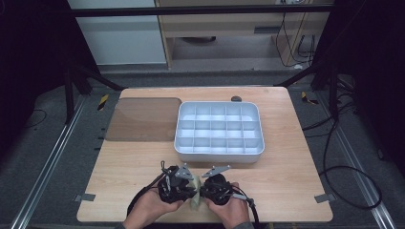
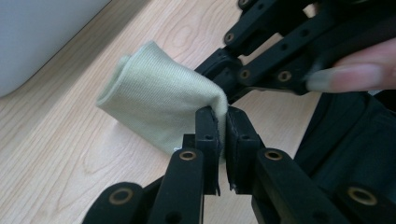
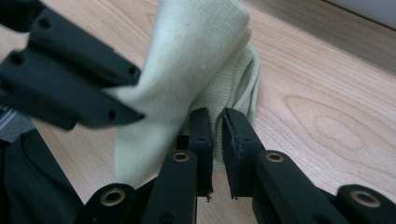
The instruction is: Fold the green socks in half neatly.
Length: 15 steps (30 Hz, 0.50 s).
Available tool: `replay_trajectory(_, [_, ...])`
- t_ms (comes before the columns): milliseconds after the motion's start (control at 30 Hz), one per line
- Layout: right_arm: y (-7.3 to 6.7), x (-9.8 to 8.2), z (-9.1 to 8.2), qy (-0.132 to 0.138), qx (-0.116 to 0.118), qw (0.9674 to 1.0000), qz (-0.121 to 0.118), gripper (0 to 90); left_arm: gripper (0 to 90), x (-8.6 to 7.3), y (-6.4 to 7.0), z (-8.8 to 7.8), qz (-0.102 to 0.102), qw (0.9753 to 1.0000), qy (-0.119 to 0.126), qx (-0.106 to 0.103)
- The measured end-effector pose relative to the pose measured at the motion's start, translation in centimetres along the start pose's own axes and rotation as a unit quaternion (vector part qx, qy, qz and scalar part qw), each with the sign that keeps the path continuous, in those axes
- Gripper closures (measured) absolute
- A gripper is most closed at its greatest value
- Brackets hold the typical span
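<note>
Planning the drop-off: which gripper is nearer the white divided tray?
Right, slightly. The right gripper sits just below the tray's front wall; the left gripper is beside it, farther left. Both pinch the pale green cloth.

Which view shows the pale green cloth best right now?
The left gripper view: the cloth shows its rolled end and pinched edge. The right gripper view has it partly behind the other hand-held gripper; the high view shows a sliver.
</note>
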State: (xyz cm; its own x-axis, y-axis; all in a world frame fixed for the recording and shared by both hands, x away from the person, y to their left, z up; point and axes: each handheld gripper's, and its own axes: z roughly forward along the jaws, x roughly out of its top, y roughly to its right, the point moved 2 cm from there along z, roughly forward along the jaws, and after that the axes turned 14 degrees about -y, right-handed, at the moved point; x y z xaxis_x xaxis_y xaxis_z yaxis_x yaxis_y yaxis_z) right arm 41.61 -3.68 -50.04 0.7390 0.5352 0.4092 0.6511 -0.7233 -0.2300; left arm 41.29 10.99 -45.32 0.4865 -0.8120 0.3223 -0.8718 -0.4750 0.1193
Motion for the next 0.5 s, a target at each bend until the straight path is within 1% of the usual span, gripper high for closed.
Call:
replay_trajectory(67, [0.1,-0.1,0.0,0.004,0.005,1.0,0.001,82.4,84.4,0.1,0.1,0.1,0.001,1.0,0.0,0.003])
replay_trajectory(167, [0.3,-0.1,0.1,0.007,0.011,0.9999,0.001,81.9,84.4,0.3,0.0,0.4,0.003,0.9999,-0.008,0.006])
replay_trajectory(233, [0.3,-0.2,0.0,0.009,0.014,0.9999,-0.002,78.0,84.4,0.3,0.1,0.5,0.005,0.9999,-0.012,0.008])
replay_trajectory(267, [0.4,-0.3,-0.1,0.009,0.011,0.9999,-0.007,75.3,84.4,0.3,0.1,0.5,0.007,0.9998,-0.015,0.008])
replay_trajectory(300, [0.5,-0.4,-0.3,0.01,0.01,0.9999,-0.006,71.9,84.5,0.3,0.1,0.6,0.007,0.9998,-0.017,0.007])
replay_trajectory(333, [0.6,-0.5,-0.5,0.01,0.003,0.9999,-0.008,68.5,84.5,0.3,0.1,0.7,0.009,0.9997,-0.02,0.007])
replay_trajectory(367, [0.7,-0.6,-0.8,0.01,0.004,0.9999,-0.007,66.2,84.5,0.3,0.0,0.8,0.009,0.9997,-0.022,0.008])
replay_trajectory(400, [0.9,-0.8,-1.1,0.011,-0.001,0.9999,-0.008,64.9,84.5,0.4,0.0,0.8,0.009,0.9997,-0.023,0.008])
replay_trajectory(500, [1.1,-1.3,-2.1,0.018,0.0,0.9998,-0.008,62.2,84.5,0.5,0.1,1.1,0.011,0.9995,-0.026,0.011])
